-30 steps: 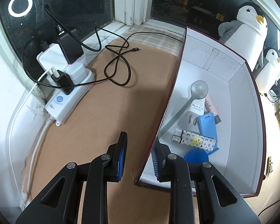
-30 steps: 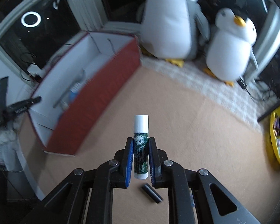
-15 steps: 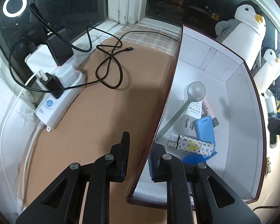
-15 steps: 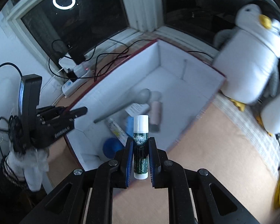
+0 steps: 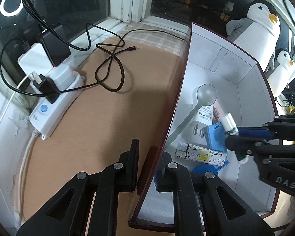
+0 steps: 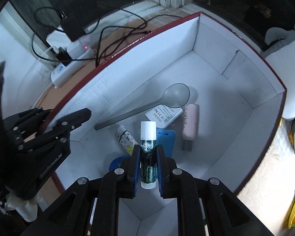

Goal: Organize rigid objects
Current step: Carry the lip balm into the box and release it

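While the left gripper [image 5: 146, 169] pinches the near side wall of the box [image 6: 236, 90], one finger stands outside the wall and the other inside. The right gripper [image 6: 148, 169] clamps the lip balm tube [image 6: 147, 153] between its blue pads, white cap pointing away, above the box interior. On the box floor lie a grey spoon [image 6: 147, 108], a white adapter [image 6: 164, 115], a pink tube [image 6: 190, 123], a blue case [image 6: 166, 140] and a patterned tube [image 6: 125, 139]. Outside the box, beyond its left wall, a power strip [image 5: 55, 102] rests on the brown surface [image 5: 108, 118].
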The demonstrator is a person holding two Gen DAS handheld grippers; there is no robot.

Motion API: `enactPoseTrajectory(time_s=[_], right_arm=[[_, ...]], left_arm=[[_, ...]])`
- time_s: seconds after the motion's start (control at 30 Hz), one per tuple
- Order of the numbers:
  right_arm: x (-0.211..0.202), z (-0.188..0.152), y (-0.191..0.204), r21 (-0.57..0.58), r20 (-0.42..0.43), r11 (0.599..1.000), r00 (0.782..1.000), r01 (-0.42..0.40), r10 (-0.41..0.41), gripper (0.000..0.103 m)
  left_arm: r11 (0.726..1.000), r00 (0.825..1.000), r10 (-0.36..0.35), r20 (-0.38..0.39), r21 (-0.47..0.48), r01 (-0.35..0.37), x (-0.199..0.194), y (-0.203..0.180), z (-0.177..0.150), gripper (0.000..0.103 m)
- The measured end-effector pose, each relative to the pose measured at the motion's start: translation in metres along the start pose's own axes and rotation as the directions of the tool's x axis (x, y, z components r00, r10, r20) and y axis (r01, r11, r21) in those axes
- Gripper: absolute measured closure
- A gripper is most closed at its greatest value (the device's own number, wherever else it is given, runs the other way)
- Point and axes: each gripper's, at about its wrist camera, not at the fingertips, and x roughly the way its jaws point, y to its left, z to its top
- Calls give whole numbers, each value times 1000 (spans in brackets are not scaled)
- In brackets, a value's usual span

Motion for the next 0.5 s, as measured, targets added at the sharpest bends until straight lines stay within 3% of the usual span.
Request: enactPoseTrajectory(time_s=[0.43,0.5], right_arm=[[13,5,1,-7,-35,1000,999,27,-27,89],[14,6,3,-8,-33,999,999,36,-36,84]], left_arm=[[1000,1000,1,1,-2,-1,0,0,0,92],[1000,1000,1,1,-2,-1,0,1,-1,92]])
